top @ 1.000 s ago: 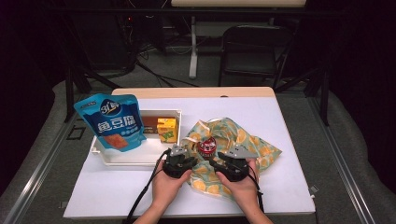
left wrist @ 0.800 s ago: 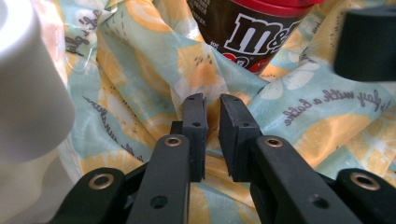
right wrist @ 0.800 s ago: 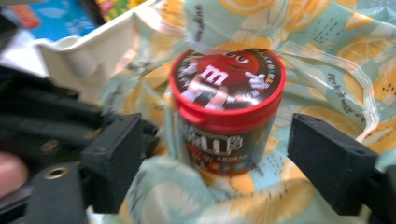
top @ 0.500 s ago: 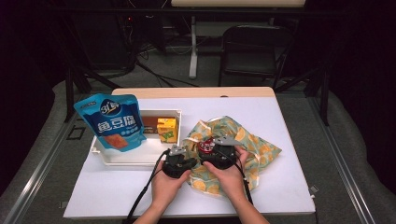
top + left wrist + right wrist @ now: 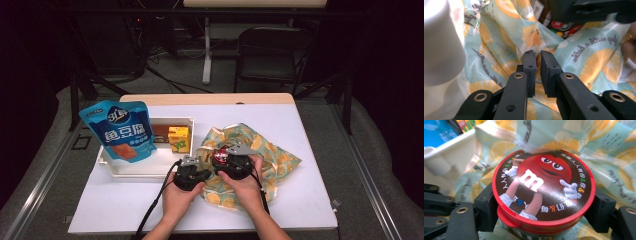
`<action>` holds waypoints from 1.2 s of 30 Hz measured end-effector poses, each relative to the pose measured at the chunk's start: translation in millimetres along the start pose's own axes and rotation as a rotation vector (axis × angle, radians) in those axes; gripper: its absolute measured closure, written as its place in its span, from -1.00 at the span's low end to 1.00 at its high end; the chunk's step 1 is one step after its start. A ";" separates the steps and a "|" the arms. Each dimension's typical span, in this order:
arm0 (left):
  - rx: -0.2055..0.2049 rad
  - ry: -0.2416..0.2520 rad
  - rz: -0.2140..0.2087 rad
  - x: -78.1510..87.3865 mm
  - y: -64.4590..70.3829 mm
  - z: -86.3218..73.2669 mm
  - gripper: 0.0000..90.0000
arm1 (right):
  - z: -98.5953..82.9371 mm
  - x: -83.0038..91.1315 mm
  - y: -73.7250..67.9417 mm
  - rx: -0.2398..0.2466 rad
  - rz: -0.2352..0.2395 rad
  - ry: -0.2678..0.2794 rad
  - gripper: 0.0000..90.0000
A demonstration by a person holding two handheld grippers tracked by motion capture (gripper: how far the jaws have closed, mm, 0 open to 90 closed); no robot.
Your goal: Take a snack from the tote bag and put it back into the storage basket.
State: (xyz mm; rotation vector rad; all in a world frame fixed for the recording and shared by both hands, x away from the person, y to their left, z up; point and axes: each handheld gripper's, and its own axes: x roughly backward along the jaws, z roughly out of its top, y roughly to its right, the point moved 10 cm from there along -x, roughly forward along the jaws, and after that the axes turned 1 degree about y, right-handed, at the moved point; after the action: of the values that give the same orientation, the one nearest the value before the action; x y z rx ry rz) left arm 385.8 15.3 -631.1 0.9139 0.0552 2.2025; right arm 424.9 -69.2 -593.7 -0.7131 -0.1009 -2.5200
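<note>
A round M&M's tub (image 5: 544, 182) with a red lid sits upright between the pads of my right gripper (image 5: 542, 207), which is shut on its sides. In the high view the tub (image 5: 219, 155) and right gripper (image 5: 221, 160) are over the mouth of an orange-patterned cloth bag (image 5: 265, 160). My left gripper (image 5: 199, 165) sits just left of them at the bag's edge. Its jaws (image 5: 538, 53) stand nearly closed, pinching the bag's cloth (image 5: 499, 45). The tub (image 5: 559, 25) shows beyond them.
A white tray (image 5: 145, 167) lies left of the bag and holds a blue snack pouch (image 5: 122, 132) and a yellow juice box (image 5: 180, 140). The tray's wall (image 5: 439, 50) is close beside the left gripper. Bare white table lies in front and to the right.
My right gripper has moved left and slightly away from the person, onto the tub in the bag, and now grips it. The left gripper has stayed put.
</note>
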 end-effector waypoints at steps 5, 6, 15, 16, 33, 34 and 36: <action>-0.073 0.093 -0.034 9.9 7.1 8.5 0.47 | 11.4 18.1 -1.0 -0.013 0.033 0.013 -0.44; -0.096 0.112 -0.027 12.7 7.5 10.5 0.36 | 14.3 21.6 -1.7 -0.022 0.045 0.023 -0.44; -0.180 0.247 -0.033 39.8 26.2 30.1 -0.44 | 33.3 52.9 -9.5 -0.020 0.083 0.049 -0.44; -0.201 0.248 -0.035 41.8 29.5 31.7 -0.49 | 34.0 55.0 -10.7 -0.021 0.084 0.050 -0.44; -0.331 0.338 -0.154 40.8 69.3 46.2 -0.60 | 40.0 88.2 -46.0 0.013 0.183 0.054 -0.44; -0.339 0.333 -0.185 41.3 71.7 45.6 -0.57 | 39.3 88.4 -48.8 0.015 0.189 0.054 -0.44; -0.344 0.354 -0.165 41.8 72.4 47.3 -0.55 | 37.2 88.3 -53.2 0.022 0.199 0.044 -0.44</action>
State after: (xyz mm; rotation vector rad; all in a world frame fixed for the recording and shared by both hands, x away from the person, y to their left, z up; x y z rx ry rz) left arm 350.9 -20.8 -549.2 0.3155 -0.0771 2.1070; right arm 351.5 -56.1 -513.5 -0.6262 -0.0406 -2.3393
